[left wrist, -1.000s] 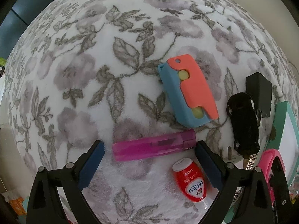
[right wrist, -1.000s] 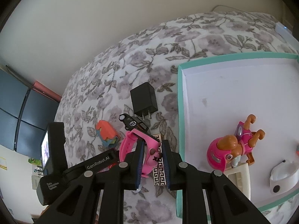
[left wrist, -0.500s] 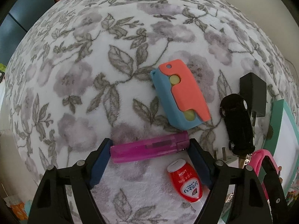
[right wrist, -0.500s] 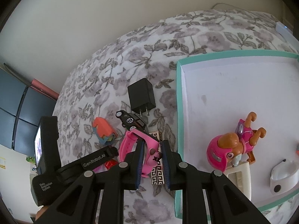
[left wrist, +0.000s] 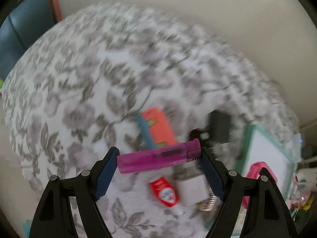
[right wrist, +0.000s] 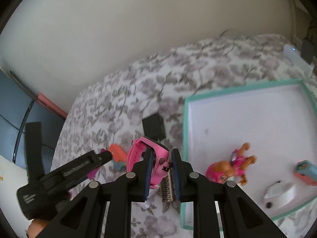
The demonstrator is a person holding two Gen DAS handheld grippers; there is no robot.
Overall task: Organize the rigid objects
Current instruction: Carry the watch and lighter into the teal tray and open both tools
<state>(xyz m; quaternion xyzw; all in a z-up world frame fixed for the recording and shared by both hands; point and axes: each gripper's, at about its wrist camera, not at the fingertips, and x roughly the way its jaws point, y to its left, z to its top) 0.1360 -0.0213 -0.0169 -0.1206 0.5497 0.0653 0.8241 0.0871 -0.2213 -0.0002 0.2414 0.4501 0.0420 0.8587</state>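
My left gripper is shut on a translucent purple lighter, held end to end between the pads and lifted above the floral cloth. My right gripper is shut on a pink watch and holds it above the cloth, left of the white tray with a teal rim. The left gripper also shows in the right wrist view at the left. The pink watch shows in the left wrist view at the right.
On the cloth lie an orange and blue toy, a red tube, a black charger, a black toy car and a patterned card. In the tray are a pink pup figure, a white piece and a blue-orange toy.
My left gripper has closed on the purple lighter and lifted it off the cloth, tilting up. My right gripper has risen with the pink watch.
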